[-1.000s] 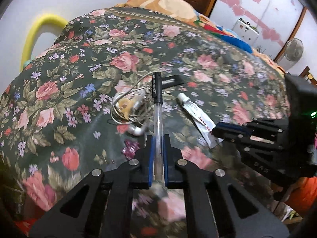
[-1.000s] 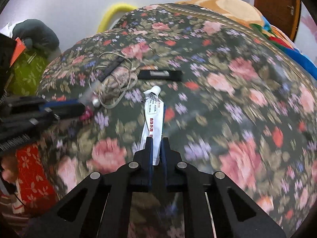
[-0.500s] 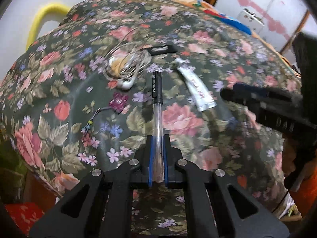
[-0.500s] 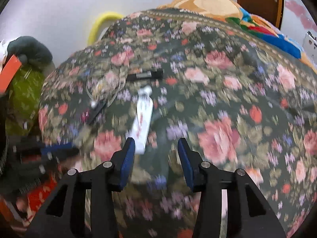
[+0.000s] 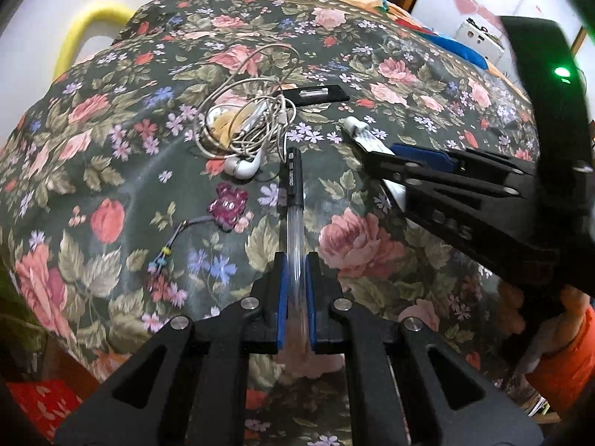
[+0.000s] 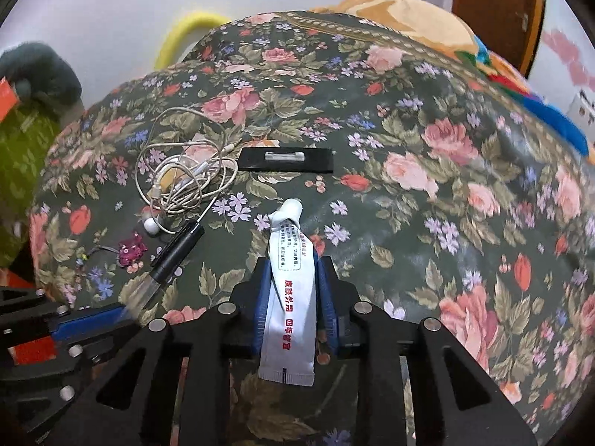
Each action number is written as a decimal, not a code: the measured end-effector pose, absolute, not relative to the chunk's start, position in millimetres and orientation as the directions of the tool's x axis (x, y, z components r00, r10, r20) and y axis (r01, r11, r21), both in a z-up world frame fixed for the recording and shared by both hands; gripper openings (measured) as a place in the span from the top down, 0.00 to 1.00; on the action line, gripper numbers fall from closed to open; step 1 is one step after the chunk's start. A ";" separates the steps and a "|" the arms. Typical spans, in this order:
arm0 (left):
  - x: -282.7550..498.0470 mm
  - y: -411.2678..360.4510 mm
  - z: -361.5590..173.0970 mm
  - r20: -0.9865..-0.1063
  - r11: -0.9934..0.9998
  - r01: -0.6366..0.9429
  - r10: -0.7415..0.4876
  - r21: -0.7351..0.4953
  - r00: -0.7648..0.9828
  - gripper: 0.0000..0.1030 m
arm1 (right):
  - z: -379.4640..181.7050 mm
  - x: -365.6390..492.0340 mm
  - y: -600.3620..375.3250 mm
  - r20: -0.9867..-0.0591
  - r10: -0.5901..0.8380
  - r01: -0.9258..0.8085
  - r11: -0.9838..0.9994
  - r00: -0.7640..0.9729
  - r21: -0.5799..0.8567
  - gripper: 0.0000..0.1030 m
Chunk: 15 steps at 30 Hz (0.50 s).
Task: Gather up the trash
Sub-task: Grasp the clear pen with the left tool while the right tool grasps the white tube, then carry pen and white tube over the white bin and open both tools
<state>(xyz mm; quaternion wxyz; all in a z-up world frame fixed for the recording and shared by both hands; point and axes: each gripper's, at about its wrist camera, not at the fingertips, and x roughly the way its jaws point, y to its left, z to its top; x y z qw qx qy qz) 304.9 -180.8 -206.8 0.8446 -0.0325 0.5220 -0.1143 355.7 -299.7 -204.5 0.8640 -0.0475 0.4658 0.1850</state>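
Observation:
My left gripper is shut on a clear pen with a black cap and holds it above the floral bedspread; the pen also shows in the right wrist view. My right gripper has its jaws around a white ointment tube with red lettering, touching its sides. The tube's white cap shows in the left wrist view, with the right gripper's fingers over the tube.
On the floral bedspread lie tangled white earphones, a black flat clip and a small pink charm on a cord. A yellow tube stands behind the bed. A door is at the back right.
My right gripper opened, moved back over the tube and closed around it. My left gripper drew back toward the bed's edge with the pen, then edged forward again.

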 end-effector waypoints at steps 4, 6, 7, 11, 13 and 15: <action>318.2 -182.3 -209.1 -0.873 0.974 0.147 -0.222 -0.175 0.433 0.93 | -200.9 351.2 -314.4 -0.827 0.279 -0.327 0.937 0.488 0.123 0.77; 322.2 -182.5 -209.5 -0.871 0.973 0.146 -0.225 -0.179 0.436 0.93 | -197.8 348.0 -321.0 -0.827 0.279 -0.306 0.942 0.488 0.137 0.77; 323.4 -182.8 -209.4 -0.873 0.973 0.145 -0.224 -0.178 0.434 0.93 | -196.2 346.5 -323.3 -0.828 0.274 -0.296 0.945 0.489 0.138 0.77; 319.4 -182.1 -203.9 -0.875 0.969 0.142 -0.245 -0.204 0.417 0.93 | -184.9 335.7 -332.8 -0.827 0.271 -0.266 0.952 0.493 0.154 0.77; 310.3 -178.5 -193.7 -0.868 0.968 0.135 -0.251 -0.213 0.429 0.93 | -177.1 330.2 -333.4 -0.824 0.271 -0.263 0.952 0.498 0.154 0.77; 299.4 -172.6 -180.5 -0.858 0.966 0.129 -0.257 -0.222 0.445 0.93 | -166.2 322.4 -332.8 -0.817 0.278 -0.267 0.951 0.505 0.159 0.77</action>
